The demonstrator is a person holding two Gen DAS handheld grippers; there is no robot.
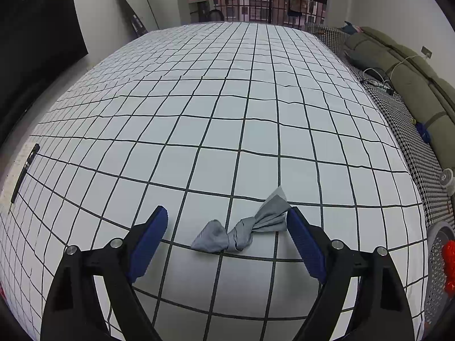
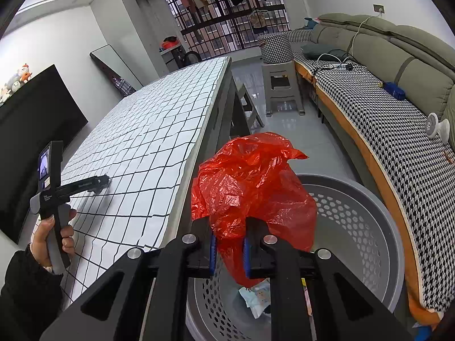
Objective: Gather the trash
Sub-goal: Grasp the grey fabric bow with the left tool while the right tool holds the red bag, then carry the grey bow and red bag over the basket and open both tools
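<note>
A living room with a barred window, a black screen on one wall and a green sofa under a houndstooth cover holds a long table spread with a white cloth gridded in black lines. On that cloth, near the table's close edge, lies a twisted grey wrapper, knotted in its middle with both ends flared. The left gripper hangs over it with its blue pads wide apart, the wrapper between them; the right-hand pad looks to meet the wrapper's far tip, though the lens distortion makes contact hard to judge. Beside the table, over the floor, the right gripper is clamped on a crumpled red plastic bag, which bulges up above the tongs. Below it stands a round grey perforated basket with some pale crumpled packaging at its bottom. A hand in a dark sleeve grips the left tool's handle at the table's edge.
</note>
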